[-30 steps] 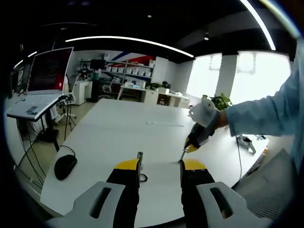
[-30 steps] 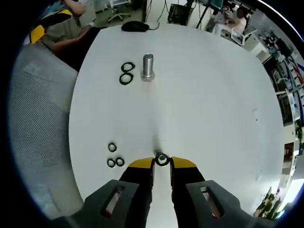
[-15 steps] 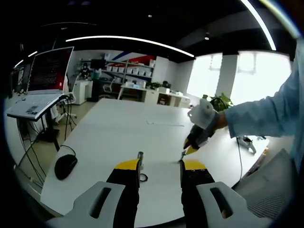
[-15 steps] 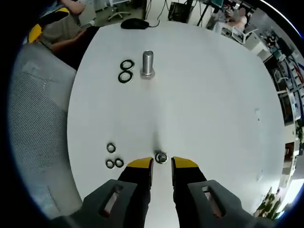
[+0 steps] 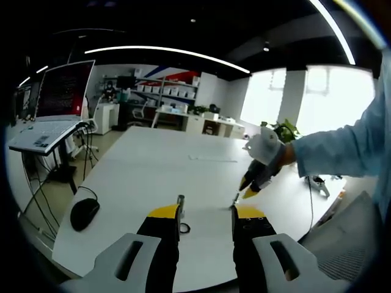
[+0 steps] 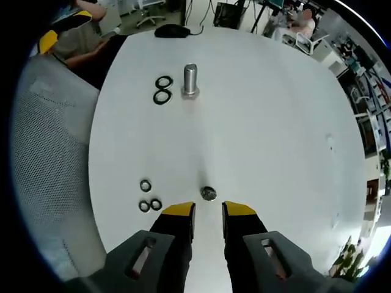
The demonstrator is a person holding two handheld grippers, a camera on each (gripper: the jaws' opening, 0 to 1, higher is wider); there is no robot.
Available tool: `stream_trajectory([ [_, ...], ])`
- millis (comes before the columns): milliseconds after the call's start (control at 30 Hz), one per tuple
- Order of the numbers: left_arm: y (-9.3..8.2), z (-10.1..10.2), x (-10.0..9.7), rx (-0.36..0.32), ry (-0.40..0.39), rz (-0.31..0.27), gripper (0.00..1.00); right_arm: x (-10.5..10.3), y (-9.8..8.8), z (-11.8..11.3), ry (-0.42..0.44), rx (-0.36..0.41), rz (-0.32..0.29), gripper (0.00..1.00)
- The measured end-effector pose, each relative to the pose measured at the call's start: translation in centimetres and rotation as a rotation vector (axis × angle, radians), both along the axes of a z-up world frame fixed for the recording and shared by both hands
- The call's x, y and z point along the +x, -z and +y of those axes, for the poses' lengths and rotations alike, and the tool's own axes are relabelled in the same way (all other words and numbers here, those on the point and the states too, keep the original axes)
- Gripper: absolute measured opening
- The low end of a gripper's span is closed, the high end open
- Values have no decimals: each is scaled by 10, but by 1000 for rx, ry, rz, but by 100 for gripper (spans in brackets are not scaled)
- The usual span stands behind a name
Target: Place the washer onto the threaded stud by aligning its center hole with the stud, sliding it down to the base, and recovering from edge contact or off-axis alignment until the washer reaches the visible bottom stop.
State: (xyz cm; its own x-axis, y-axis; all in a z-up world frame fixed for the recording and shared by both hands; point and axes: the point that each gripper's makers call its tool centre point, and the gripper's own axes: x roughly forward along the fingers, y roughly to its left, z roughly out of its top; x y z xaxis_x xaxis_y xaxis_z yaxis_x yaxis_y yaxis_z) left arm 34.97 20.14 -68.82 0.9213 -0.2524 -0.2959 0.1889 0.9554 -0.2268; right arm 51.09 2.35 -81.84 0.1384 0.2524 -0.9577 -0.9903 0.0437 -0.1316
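Washer (image 6: 208,194) flat on table (image 6: 275,140), mid-surface, just ahead of spread, empty right gripper (image 6: 208,210). Likely light, rigid, slippery: pinch across outer rim. Left gripper (image 5: 206,213) spread, empty.

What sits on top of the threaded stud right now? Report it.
Nothing: in the right gripper view the stud stands upright on the white table with a bare top and no washer threaded. Two black rings lie beside its base. Under its base is hidden.
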Motion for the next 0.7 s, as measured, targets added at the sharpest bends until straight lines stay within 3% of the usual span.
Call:
stream_trajectory([
  [433, 0, 0, 0, 0, 1, 0, 31, -15, -2, -5, 23, 33, 31, 19],
  [700, 0, 0, 0, 0, 0, 0, 31, -23, 7, -14, 43, 28, 44, 19],
])
